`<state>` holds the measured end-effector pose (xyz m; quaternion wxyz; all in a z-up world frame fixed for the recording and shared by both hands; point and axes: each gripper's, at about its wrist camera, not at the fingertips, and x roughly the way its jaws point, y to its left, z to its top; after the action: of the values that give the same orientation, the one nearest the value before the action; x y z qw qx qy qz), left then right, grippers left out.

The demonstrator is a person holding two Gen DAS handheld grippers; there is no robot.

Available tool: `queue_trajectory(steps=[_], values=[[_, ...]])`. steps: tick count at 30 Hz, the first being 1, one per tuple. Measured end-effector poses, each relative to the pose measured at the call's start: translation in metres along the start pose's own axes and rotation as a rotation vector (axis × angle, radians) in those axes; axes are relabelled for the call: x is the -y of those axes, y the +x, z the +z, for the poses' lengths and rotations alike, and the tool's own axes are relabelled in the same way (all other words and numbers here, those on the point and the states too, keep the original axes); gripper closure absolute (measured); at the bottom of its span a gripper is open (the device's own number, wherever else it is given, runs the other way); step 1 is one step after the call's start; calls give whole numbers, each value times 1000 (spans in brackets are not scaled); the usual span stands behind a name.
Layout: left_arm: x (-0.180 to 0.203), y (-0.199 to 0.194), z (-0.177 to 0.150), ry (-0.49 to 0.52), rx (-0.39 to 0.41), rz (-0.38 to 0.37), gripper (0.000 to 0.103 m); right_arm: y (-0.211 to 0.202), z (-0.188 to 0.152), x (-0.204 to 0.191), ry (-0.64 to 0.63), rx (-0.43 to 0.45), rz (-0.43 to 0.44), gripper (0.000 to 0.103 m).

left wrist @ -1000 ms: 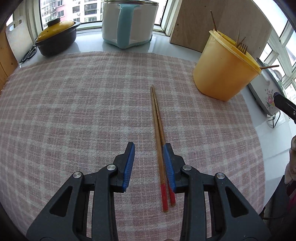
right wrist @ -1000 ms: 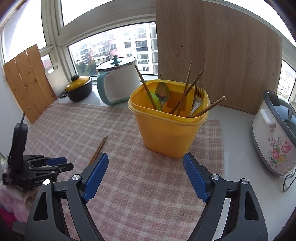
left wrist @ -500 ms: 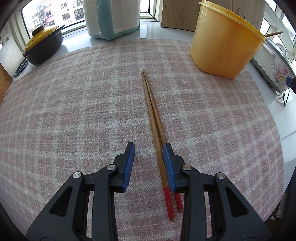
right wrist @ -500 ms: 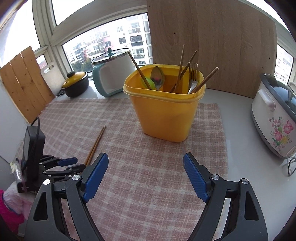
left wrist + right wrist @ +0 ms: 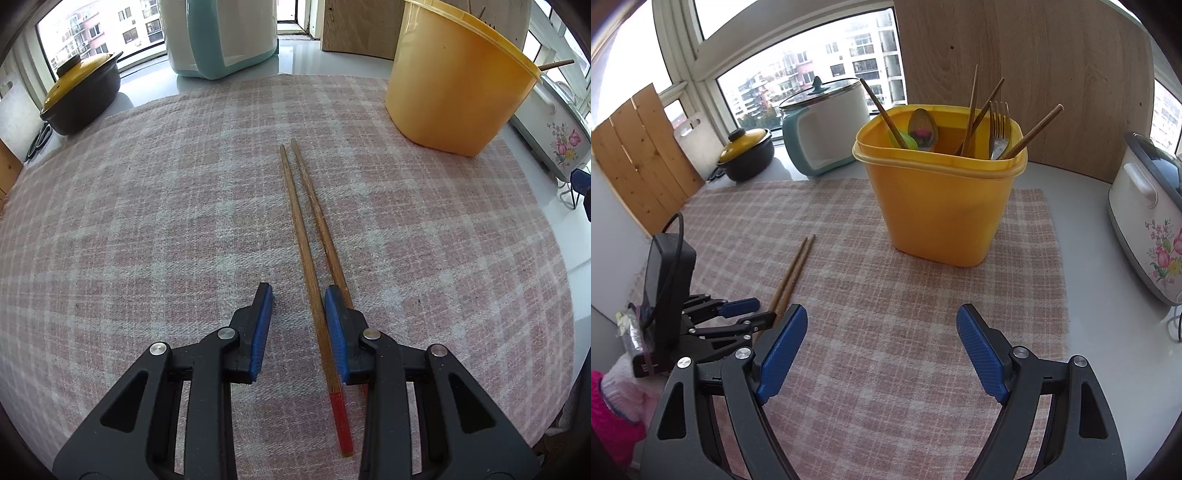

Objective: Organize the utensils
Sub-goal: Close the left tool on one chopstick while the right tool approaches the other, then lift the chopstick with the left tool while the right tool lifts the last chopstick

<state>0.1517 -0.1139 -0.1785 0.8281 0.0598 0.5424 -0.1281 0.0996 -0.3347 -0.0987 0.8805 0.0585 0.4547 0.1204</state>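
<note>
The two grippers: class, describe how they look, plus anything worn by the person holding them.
Both the left gripper and right gripper have black plastic frames with triangular cut-outs, silver rivets and blue ribbed pads. In the right wrist view, the left gripper carries a black box with a black cable. A white glove and a pink sleeve show at its handle.

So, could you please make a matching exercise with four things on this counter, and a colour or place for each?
Things:
1. chopsticks
2. fork
3. small pot
4. cooker

Descriptions:
A. flower pattern
B. lying on the checked cloth
C. standing in the yellow bin
D. black with a yellow lid

Pairs: 1-B, 2-C, 3-D, 4-A
</note>
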Motion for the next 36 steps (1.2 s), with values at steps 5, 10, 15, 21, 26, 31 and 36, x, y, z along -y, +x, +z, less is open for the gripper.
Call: queue_trajectory(steps=[5,10,15,21,26,31,36], values=[[-10,3,3,-49,19,-11,94,14,2,-8,20,-37,41,20],[-22,2,2,-106,36,-23,97,34,10,-23,32,-82,85,21],[-37,-2,-4,-144,44,-25,97,64,16,-40,41,-160,121,40],[-56,-8,-15,-190,47,-38,98,101,14,-64,43,-270,163,60],[-71,-13,-22,-208,48,-41,97,123,17,-81,33,-321,158,69],[-78,-13,-22,-210,39,-61,97,138,18,-101,-18,-355,128,75],[-77,-9,-11,-182,30,-51,97,144,20,-117,-102,-369,57,83]])
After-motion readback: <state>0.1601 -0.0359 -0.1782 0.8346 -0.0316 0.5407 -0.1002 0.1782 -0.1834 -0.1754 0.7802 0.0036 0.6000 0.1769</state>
